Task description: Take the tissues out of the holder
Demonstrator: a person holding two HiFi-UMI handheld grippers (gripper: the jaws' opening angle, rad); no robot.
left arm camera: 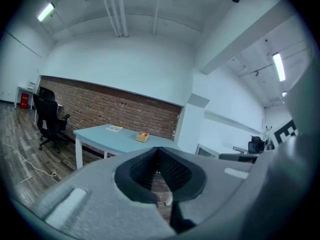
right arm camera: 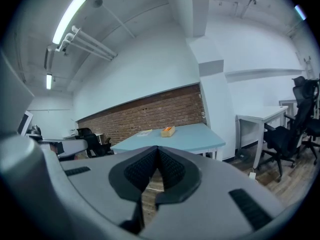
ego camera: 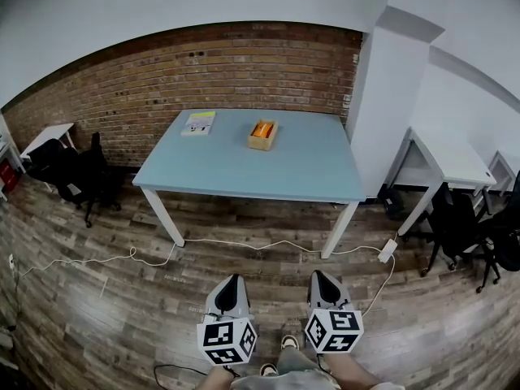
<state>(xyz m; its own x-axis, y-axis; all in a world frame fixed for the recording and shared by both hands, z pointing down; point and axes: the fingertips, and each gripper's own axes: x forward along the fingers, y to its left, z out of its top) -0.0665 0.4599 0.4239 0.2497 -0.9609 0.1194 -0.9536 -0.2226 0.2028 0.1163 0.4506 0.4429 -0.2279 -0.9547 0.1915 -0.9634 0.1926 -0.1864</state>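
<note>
Where it sits, the holder (ego camera: 260,145) (on the table (ego camera: 309,169)) holds orange tissues (ego camera: 262,128).

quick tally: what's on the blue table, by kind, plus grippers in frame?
Wooden holder, with orange contents inside: 1
Flat booklet: 1
Grippers: 2 (left gripper, right gripper), both shut and empty
Total: 4
</note>
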